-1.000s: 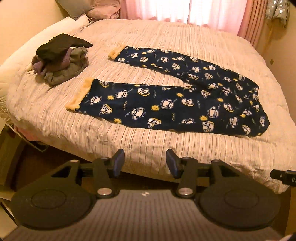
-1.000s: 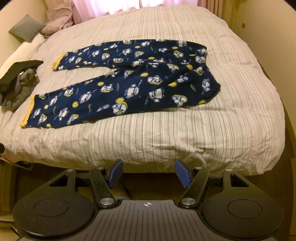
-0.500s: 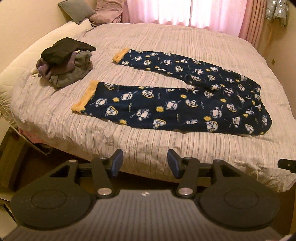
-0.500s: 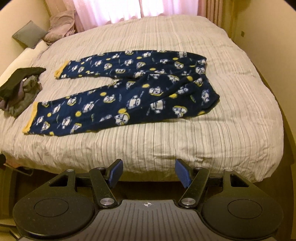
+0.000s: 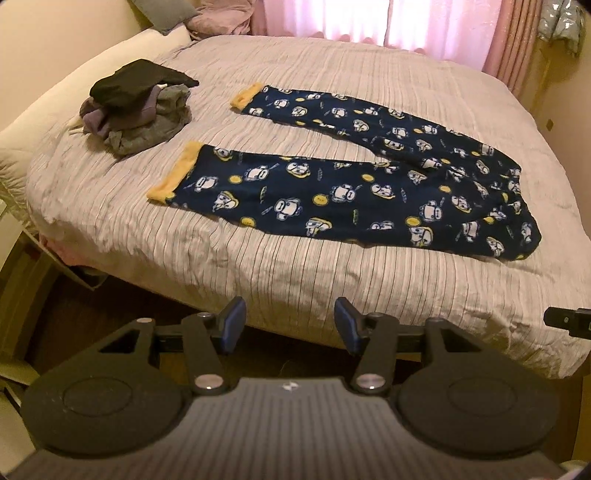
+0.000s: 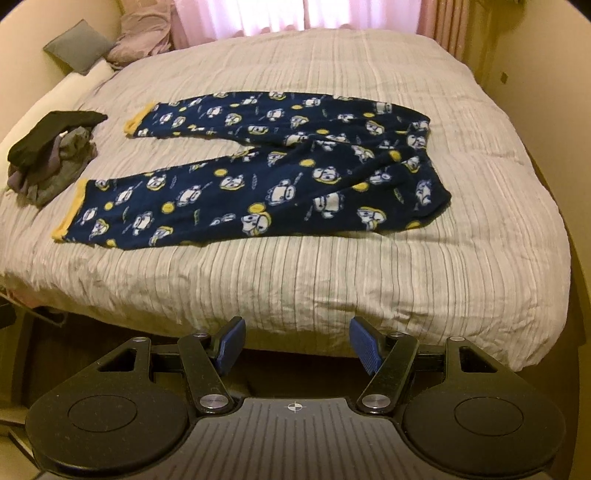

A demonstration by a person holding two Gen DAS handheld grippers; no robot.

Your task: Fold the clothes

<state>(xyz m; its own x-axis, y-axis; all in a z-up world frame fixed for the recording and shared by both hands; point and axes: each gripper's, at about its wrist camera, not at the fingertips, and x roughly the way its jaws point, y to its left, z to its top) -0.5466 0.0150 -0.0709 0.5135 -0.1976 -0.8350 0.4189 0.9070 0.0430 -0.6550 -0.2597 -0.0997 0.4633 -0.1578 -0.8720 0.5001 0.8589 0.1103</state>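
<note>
Navy pyjama trousers (image 5: 354, 192) with a cartoon print and yellow cuffs lie flat on the striped bed cover (image 5: 258, 280), legs spread toward the left, waist at the right. They also show in the right wrist view (image 6: 280, 173). My left gripper (image 5: 290, 325) is open and empty, held off the bed's near edge, short of the trousers. My right gripper (image 6: 295, 345) is open and empty, also off the near edge, in front of the waist end. Part of the right gripper (image 5: 569, 321) shows at the right edge of the left wrist view.
A pile of dark and grey clothes (image 5: 136, 107) sits on the bed left of the trouser cuffs, also in the right wrist view (image 6: 51, 155). Pillows (image 6: 107, 48) lie at the head. Pink curtains (image 5: 388, 22) hang behind. A wall (image 6: 546, 92) runs along the bed's right side.
Both grippers have moved closer to the bed, so the trousers sit lower and larger in both views. Both stay open and empty.
</note>
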